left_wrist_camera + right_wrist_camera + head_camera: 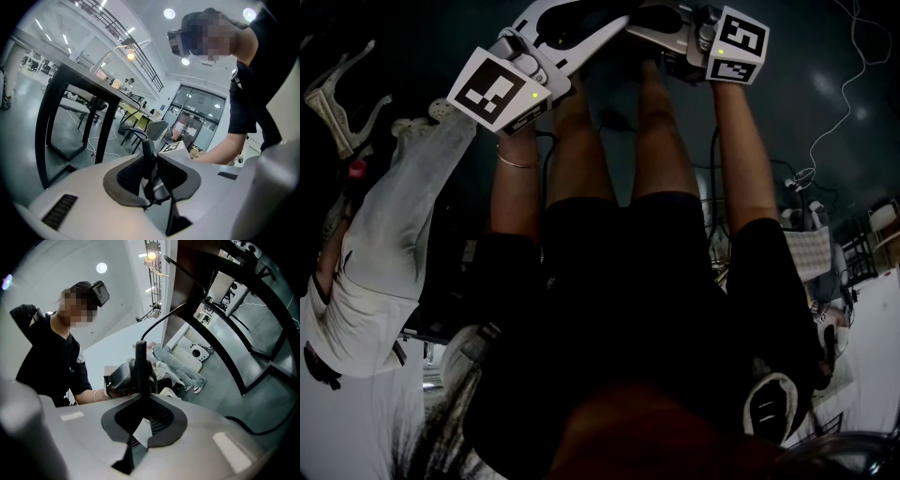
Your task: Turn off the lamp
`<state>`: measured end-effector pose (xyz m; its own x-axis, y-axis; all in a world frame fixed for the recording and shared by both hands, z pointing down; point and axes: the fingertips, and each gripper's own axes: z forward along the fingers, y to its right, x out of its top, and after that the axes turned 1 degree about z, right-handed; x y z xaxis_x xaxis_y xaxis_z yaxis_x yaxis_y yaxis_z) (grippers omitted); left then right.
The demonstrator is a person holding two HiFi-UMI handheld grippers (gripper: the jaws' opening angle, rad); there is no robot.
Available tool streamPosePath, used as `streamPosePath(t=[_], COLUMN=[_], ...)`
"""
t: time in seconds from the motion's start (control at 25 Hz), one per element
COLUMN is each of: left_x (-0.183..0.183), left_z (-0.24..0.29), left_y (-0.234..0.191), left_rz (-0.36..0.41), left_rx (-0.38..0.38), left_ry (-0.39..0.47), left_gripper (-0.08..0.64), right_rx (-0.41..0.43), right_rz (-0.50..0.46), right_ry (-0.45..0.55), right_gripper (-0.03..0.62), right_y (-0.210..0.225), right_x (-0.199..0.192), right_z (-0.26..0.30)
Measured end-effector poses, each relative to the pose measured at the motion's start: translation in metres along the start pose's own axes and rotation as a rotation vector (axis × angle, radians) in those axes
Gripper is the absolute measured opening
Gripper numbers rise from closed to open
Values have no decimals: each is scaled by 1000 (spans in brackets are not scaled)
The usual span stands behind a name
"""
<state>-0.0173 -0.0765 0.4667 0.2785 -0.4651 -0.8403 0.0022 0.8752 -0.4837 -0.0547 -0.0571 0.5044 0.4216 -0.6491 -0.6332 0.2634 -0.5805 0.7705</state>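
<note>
Grey glossy floor (23, 136) and a white ceiling (145, 23) with round lights (169, 13) surround a black-framed bench (70, 75). The lamp (129, 52) stands lit on it, well apart from both tools. Left tool (148, 152) and right tool (140, 363) each hold their jaws pressed together with nothing between them.
</note>
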Motion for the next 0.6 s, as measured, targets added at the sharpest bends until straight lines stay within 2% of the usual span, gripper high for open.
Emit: streamPosePath(t=[0.24, 0.44, 0.6], left_x=[1, 1, 0], left_z=[1, 0, -1], left_y=[-2, -1, -3], left_rz=[-8, 29, 20], left_rx=[15, -2, 3], left_ry=[-7, -25, -16], left_gripper=[77, 77, 77], right_rx=[10, 14, 7], right_rz=[-2, -1, -8], right_ry=[7, 15, 11], right_gripper=[5, 5, 4], right_y=[-2, -2, -1], right_x=[1, 2, 2], right_z=[-1, -1, 0])
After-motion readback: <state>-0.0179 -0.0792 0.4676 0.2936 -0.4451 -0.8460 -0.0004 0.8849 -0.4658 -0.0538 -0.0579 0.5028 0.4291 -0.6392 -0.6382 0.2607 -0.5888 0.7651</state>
